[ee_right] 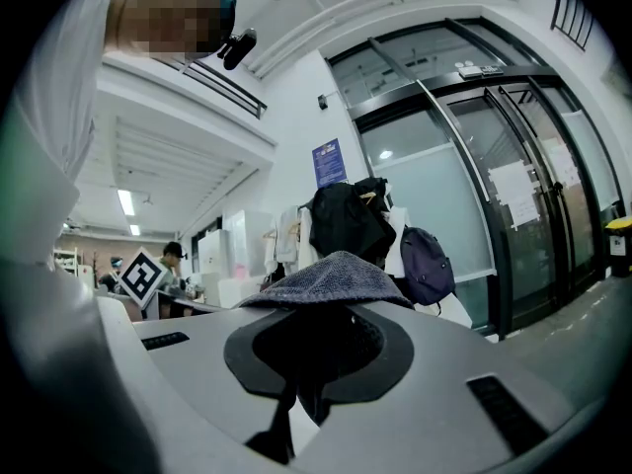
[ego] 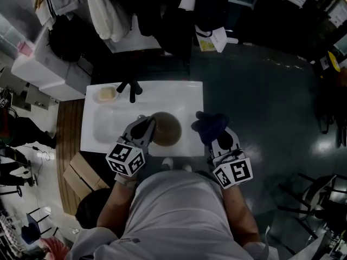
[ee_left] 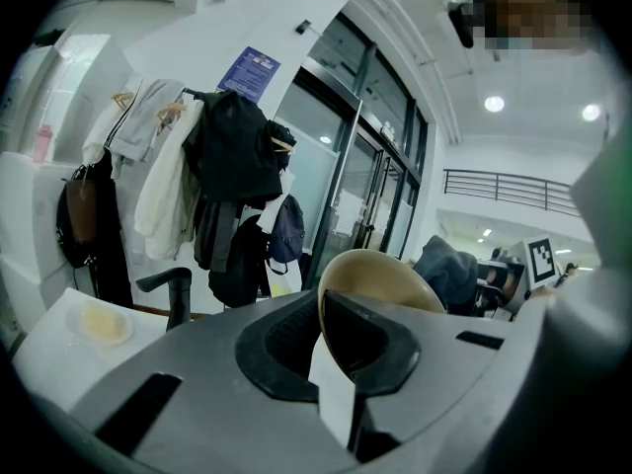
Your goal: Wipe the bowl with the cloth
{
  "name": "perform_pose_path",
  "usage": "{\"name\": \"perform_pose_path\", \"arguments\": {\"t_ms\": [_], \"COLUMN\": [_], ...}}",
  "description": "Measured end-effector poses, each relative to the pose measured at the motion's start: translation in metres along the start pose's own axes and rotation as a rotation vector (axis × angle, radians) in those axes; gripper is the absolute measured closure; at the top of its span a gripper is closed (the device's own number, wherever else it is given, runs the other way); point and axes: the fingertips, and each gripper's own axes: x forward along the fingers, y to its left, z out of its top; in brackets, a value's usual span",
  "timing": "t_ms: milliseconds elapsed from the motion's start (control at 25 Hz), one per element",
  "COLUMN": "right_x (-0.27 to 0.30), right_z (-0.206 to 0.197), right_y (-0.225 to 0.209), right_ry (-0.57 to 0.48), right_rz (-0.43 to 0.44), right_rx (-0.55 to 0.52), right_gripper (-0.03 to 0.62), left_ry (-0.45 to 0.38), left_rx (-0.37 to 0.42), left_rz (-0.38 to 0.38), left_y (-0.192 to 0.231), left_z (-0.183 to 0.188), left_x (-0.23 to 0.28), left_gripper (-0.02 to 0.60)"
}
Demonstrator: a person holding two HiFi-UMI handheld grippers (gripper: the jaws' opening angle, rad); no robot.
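A tan bowl (ego: 165, 128) is held tilted above the front of the white table (ego: 179, 93), with my left gripper (ego: 145, 127) shut on its rim. In the left gripper view the bowl (ee_left: 380, 275) stands on edge between the jaws, its hollow facing right. My right gripper (ego: 212, 133) is shut on a dark blue cloth (ego: 210, 124), which bunches just to the right of the bowl, apart from it. Seen from the right gripper view, the cloth (ee_right: 331, 282) drapes over the jaws and hides their tips.
A black tap (ego: 132, 88) and a small round dish (ego: 106, 94) sit at the table's far left. Coats and bags hang on a rack (ego: 162, 15) behind. Cardboard boxes (ego: 81, 175) lie on the floor at the left. A second person's gripper cube (ee_right: 143, 276) shows far off.
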Motion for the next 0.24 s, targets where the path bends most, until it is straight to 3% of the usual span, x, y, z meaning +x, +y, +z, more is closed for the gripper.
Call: {"name": "perform_pose_path", "arguments": {"t_ms": [240], "right_x": [0.0004], "right_z": [-0.0012], "right_y": [-0.0020], "right_ry": [0.002], "right_rz": [-0.003], "right_rx": [0.007], "right_gripper": [0.549], "left_ry": [0.001], "left_rx": [-0.001], "left_rz": [0.005], "left_y": [-0.0007], "left_z": [-0.0018], "left_x": [-0.0008], "left_gripper": [0.560]}}
